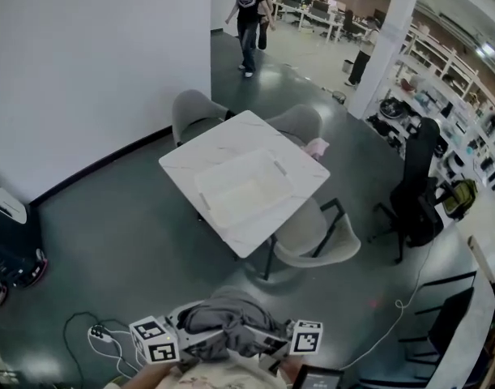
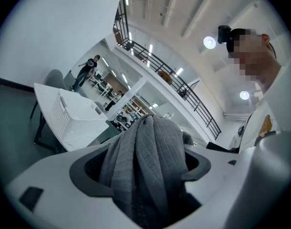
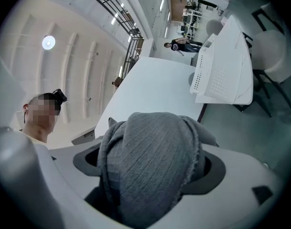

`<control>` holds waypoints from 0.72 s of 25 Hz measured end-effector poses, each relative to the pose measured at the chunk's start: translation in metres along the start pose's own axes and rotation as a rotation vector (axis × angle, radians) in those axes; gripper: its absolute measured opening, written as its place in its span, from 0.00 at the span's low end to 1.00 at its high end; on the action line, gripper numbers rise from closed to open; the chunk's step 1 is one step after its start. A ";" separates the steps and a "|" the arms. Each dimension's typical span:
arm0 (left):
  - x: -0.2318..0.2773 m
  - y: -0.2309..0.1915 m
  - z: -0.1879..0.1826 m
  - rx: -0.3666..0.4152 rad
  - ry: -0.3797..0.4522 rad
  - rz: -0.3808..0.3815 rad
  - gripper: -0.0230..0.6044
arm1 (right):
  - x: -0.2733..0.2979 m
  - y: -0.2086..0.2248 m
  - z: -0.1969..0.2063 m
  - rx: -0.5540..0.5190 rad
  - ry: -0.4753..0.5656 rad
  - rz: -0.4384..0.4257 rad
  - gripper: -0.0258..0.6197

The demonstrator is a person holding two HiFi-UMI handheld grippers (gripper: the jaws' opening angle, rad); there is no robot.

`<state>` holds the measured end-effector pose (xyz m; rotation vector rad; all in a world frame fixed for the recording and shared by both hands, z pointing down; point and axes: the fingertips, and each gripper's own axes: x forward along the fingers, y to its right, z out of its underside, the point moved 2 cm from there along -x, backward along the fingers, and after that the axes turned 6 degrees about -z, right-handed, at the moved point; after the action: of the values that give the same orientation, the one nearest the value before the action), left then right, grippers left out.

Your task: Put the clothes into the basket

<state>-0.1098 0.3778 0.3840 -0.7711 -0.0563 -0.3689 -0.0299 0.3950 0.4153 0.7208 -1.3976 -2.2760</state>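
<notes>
The head view takes in the whole room. A white table (image 1: 231, 148) stands in the middle with chairs round it, and a white basket (image 1: 245, 189) sits on top, well apart from the grippers. The basket's longer side runs roughly left to right, skewed along with the table. A pink cloth (image 1: 316, 146) lies on the chair at the table's far right, and two people (image 1: 249, 14) walk at the far end of the room.

At the near edge, the left gripper (image 1: 200, 337) and the right gripper (image 1: 265, 339) hold one grey garment (image 1: 224, 316) between them. It is bunched, with its long axis running left to right from one gripper to the other. The only markings to be made out are the black-and-white square patterns on each gripper's cube.

The gripper views give what the head view cannot. In the left gripper view the jaws are pinched on a thick fold of ribbed grey knit that rises upright out of them, and the basket's perforated side shows at far left. In the right gripper view the jaws are likewise clamped on a rounded wad of the same knit, with the basket beyond at upper right.
</notes>
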 end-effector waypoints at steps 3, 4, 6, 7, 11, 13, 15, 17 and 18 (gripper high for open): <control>-0.010 -0.024 -0.020 0.002 0.038 0.001 0.62 | 0.033 0.006 -0.011 -0.006 -0.024 -0.008 0.73; -0.014 -0.031 -0.026 0.001 0.052 0.000 0.62 | 0.044 0.008 -0.014 -0.007 -0.032 -0.012 0.73; -0.024 -0.047 -0.036 0.001 0.077 -0.005 0.62 | 0.065 0.015 -0.017 -0.022 -0.055 -0.021 0.73; -0.029 -0.055 -0.041 0.000 0.087 -0.008 0.62 | 0.075 0.018 -0.018 -0.029 -0.066 -0.022 0.73; -0.043 -0.086 -0.055 -0.009 0.097 -0.010 0.62 | 0.107 0.035 -0.018 -0.018 -0.069 -0.004 0.73; -0.045 -0.093 -0.061 -0.019 0.094 0.003 0.62 | 0.116 0.038 -0.021 -0.023 -0.067 0.010 0.73; -0.045 -0.096 -0.068 -0.019 0.088 0.011 0.62 | 0.121 0.038 -0.025 -0.016 -0.056 0.021 0.73; -0.041 -0.103 -0.072 -0.026 0.083 0.013 0.62 | 0.124 0.041 -0.032 -0.010 -0.052 0.030 0.73; -0.037 -0.107 -0.074 -0.035 0.080 0.012 0.62 | 0.126 0.044 -0.036 -0.006 -0.049 0.036 0.73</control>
<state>-0.1881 0.2676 0.3953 -0.7899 0.0301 -0.3899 -0.1064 0.2800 0.4127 0.6369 -1.4139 -2.2830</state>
